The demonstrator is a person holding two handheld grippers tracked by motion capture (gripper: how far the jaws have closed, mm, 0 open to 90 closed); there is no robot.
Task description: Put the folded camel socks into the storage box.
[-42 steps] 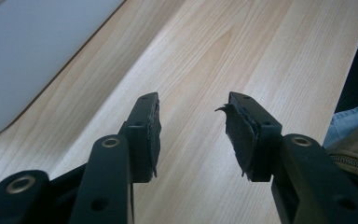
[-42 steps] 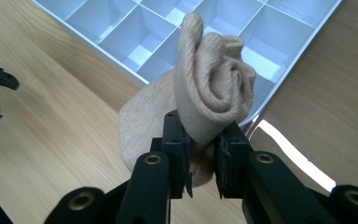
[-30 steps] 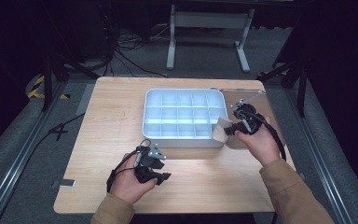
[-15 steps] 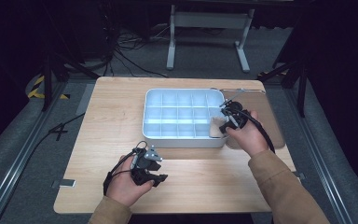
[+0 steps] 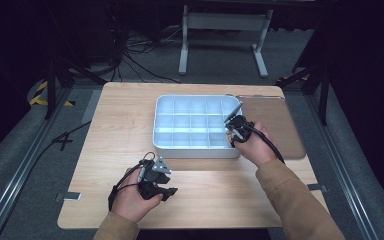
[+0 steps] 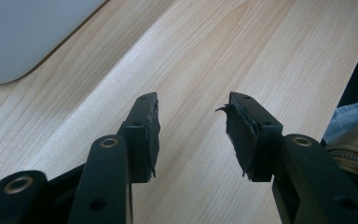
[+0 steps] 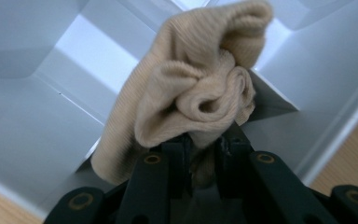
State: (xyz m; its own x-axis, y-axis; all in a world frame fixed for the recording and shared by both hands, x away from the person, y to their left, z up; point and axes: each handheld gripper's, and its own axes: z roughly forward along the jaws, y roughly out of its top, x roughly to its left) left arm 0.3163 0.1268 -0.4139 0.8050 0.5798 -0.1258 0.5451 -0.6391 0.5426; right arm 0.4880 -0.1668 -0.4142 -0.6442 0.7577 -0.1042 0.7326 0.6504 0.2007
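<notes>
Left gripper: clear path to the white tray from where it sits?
Probably yes. The left gripper rests on bare wood just short of the white tray, jaws open and empty, nothing between them. The right gripper holds a beige cloth over its far-right cells.

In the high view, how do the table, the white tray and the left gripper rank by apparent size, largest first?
1. Table, the largest by far.
2. Tray, sitting on the table.
3. Left gripper, the smallest, though it lies nearer the camera.
</notes>
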